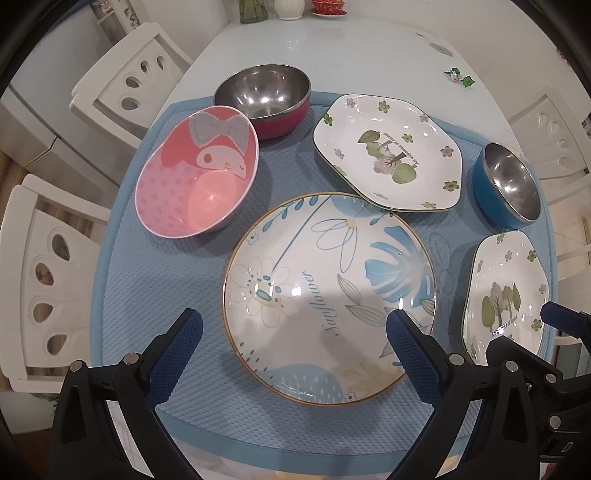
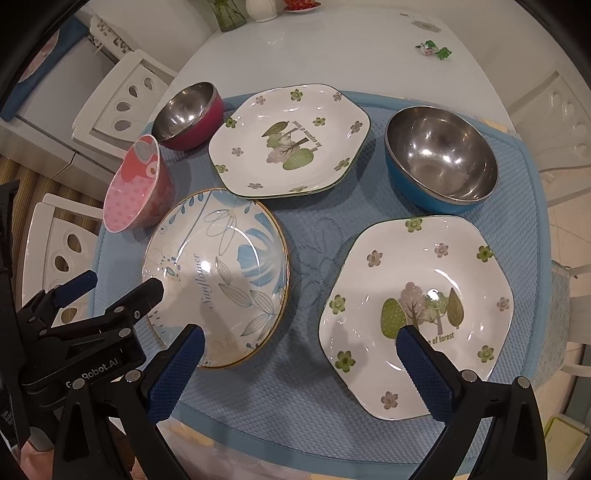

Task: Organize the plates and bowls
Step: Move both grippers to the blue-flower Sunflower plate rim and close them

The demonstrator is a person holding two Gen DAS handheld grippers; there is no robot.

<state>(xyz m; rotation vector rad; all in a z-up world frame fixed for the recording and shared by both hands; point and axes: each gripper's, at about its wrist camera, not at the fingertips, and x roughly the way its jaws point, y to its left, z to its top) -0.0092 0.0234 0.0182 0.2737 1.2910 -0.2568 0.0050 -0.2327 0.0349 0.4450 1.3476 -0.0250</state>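
On a blue mat [image 1: 155, 280] lie a round "Sunflower" plate [image 1: 328, 295] [image 2: 218, 277], two hexagonal forest plates, one far [image 1: 388, 151] [image 2: 291, 144] and one near right [image 1: 502, 291] [image 2: 417, 306], a pink cartoon bowl [image 1: 195, 181] [image 2: 135, 184], a red steel bowl [image 1: 264, 96] [image 2: 188, 114] and a blue steel bowl [image 1: 508, 184] [image 2: 439, 155]. My left gripper [image 1: 293, 325] is open above the near part of the Sunflower plate. My right gripper [image 2: 299, 339] is open, between the Sunflower plate and the near forest plate.
The mat lies on a pale oval table [image 1: 332, 48]. White chairs stand at the left [image 1: 122, 81] and right [image 1: 554, 140]. A vase, a jar and a red dish stand at the table's far end [image 1: 288, 7]. A small green trinket [image 2: 434, 50] lies far right.
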